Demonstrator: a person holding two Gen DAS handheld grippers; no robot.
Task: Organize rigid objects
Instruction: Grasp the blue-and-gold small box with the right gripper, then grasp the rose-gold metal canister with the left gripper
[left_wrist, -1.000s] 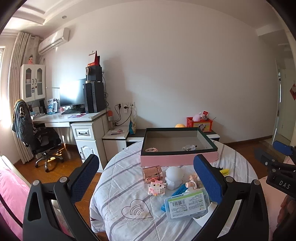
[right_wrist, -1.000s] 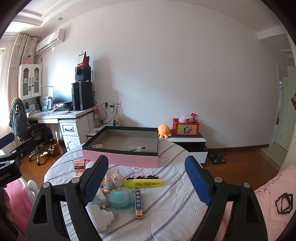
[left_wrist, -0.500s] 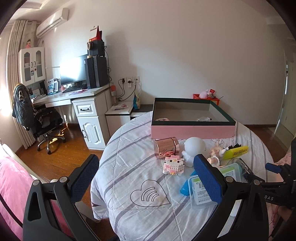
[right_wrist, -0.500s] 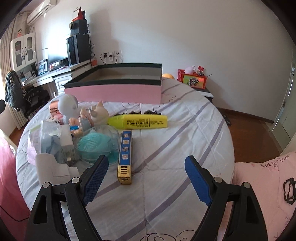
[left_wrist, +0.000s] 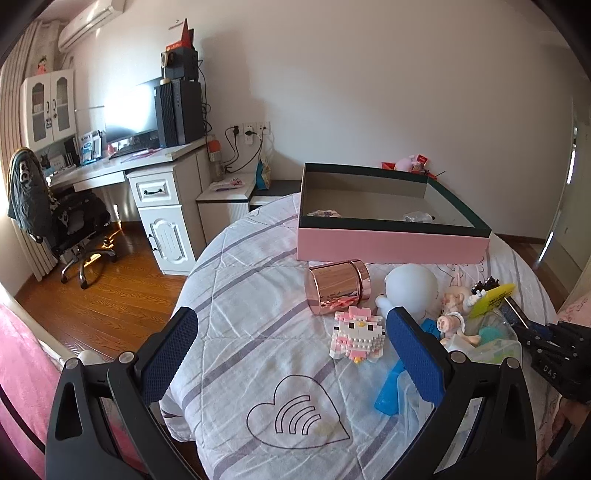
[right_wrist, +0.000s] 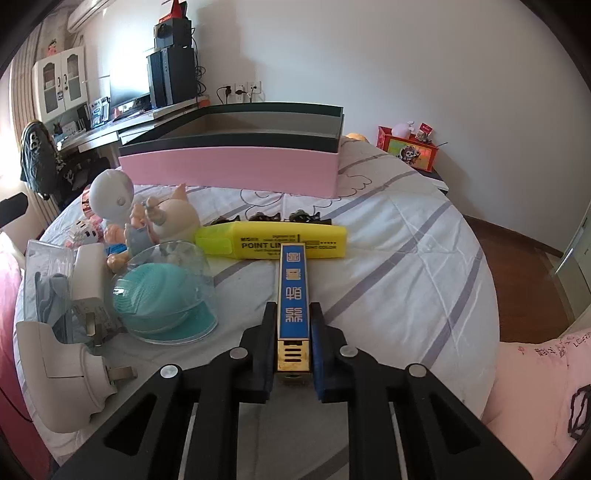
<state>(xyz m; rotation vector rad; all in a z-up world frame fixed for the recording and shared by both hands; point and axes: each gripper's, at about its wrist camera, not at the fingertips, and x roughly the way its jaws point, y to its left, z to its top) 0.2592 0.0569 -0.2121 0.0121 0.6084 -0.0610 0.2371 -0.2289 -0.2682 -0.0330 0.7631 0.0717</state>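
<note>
A long blue and gold bar (right_wrist: 293, 295) is gripped near its close end by the right gripper (right_wrist: 293, 325), whose jaws have just been closing and now press on both of its sides. The bar lies on the striped cloth of the round table (right_wrist: 406, 258), and its far end touches a yellow highlighter (right_wrist: 271, 242) that lies across it. Just left of the bar a teal thing under a clear dome (right_wrist: 164, 295) is seen, and a white plug (right_wrist: 70, 369) lies closer still. Behind these a small pig figure (right_wrist: 173, 219) and a white round-headed toy (right_wrist: 112, 195) are found. Farther back a big pink box (right_wrist: 229, 168) with a dark rim stands open (two small things lie inside it).

The left gripper (left_wrist: 291, 354) is held wide open above the cloth, with nothing between its blue pads (left_wrist: 413, 354). Just past it a pink brick cat (left_wrist: 356, 338) and a shiny copper can (left_wrist: 338, 286) on its side are seen.
</note>
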